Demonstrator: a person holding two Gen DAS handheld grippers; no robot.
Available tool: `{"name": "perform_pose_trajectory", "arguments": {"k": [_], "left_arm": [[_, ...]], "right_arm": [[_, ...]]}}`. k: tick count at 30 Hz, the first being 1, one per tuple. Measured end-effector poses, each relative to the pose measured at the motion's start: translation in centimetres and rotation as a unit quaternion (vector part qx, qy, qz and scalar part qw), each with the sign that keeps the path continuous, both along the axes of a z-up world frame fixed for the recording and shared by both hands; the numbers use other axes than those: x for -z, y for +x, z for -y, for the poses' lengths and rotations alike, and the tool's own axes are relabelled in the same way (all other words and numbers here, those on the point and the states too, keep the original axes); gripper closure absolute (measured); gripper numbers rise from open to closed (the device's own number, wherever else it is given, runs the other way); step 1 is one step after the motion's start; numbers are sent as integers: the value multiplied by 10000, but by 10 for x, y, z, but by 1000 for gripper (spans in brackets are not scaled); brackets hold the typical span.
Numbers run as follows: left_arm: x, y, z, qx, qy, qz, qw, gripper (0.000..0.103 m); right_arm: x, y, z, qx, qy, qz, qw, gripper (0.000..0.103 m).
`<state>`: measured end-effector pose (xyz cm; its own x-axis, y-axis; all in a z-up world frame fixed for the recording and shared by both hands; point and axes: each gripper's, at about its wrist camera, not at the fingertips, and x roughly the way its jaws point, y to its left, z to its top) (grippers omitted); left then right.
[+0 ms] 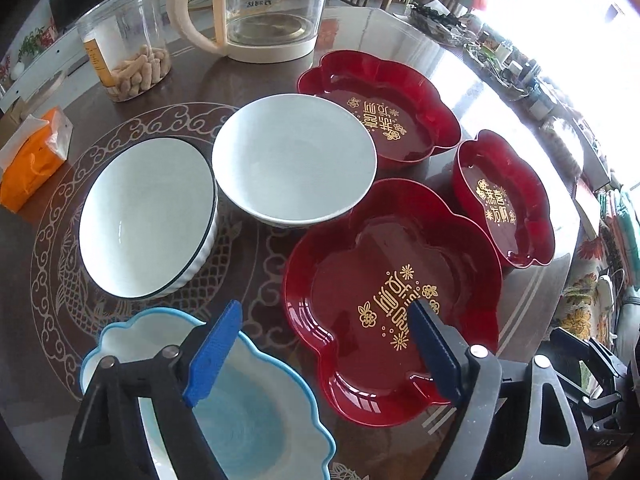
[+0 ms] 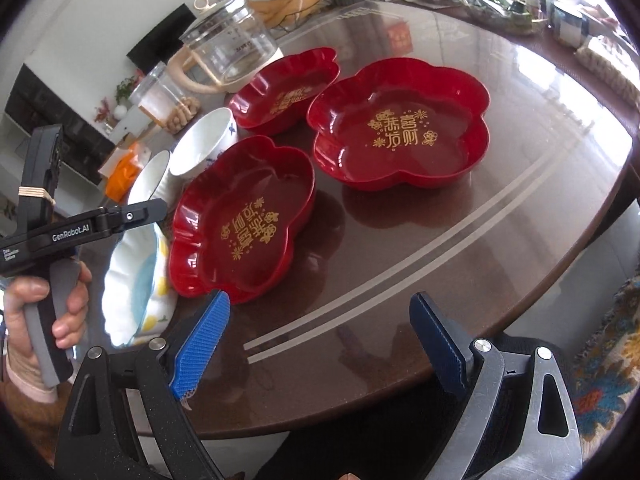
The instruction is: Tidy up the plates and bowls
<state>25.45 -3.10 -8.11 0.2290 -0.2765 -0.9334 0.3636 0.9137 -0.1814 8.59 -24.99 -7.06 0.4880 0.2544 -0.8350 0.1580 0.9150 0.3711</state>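
Observation:
Three red flower-shaped plates with gold characters lie on the round table: a near one (image 1: 360, 360), a far one (image 1: 384, 108) and a right one (image 1: 504, 208). A plain white bowl (image 1: 294, 164) and a ribbed, dark-rimmed white bowl (image 1: 148, 216) stand to their left. A blue-rimmed scalloped plate (image 1: 256, 412) lies nearest. My left gripper (image 1: 324, 312) hangs open over the gap between the blue plate and the near red plate, and its pads touch nothing. My right gripper (image 2: 320, 300) is open over bare table in front of the near red plate (image 2: 248, 220), holding nothing.
A glass pot (image 1: 272, 8), a clear jar of snacks (image 1: 128, 48) and an orange tissue pack (image 1: 32, 160) stand behind the bowls. Clutter (image 1: 500, 60) lines the far right edge. A hand (image 2: 48, 308) grips the left gripper's handle. The table's front edge (image 2: 520, 320) is close.

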Motion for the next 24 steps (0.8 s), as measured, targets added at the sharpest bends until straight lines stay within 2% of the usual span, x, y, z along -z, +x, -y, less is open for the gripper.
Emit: {"name": "perform_pose_trajectory", "arguments": {"k": [5,7,8,9,10,11,12,15,17,19,21,24], "left_arm": [[16,7,2,-34,-113,-256,9996,44],[19,7,4,-50,-135,-261,9996,47],[20,8,4,-75,-133,-247,9996,48],[21,9,4,-100,-144,-241,9996,50],[22,10,3,-128,-156,-246,9995,56],[23,11,3,-163,-137,-249,9995,60],[24,11,2,-191,-135,-244,9994,61],[27,14,-1,-284,-97,-211,9993,71],[30,15,-3,-377,-124,-215,9990,81],[31,15,-6,-459,-168,-243,9985,85],[27,7,-7,-456,-201,-206,9985,86],[9,-15,-3,-315,-202,25,9993,86]], "right_arm": [[5,18,-5,-106,-125,-39,9999,11],[6,25,-8,-147,-222,-31,9996,12],[8,27,-11,-177,-261,-31,9995,17],[10,32,-12,-209,-279,-60,9994,29],[14,35,-14,-237,-238,-111,9994,40],[19,40,-16,-251,-178,-196,9993,67],[21,43,-16,-263,-38,-204,9994,74],[30,55,-21,-277,33,-353,9990,71],[38,63,-25,-286,64,-469,9985,71],[45,68,-29,-310,21,-562,9979,71],[48,68,-32,-379,43,-577,9976,92],[40,54,-32,-409,-19,-511,9979,92]]}}
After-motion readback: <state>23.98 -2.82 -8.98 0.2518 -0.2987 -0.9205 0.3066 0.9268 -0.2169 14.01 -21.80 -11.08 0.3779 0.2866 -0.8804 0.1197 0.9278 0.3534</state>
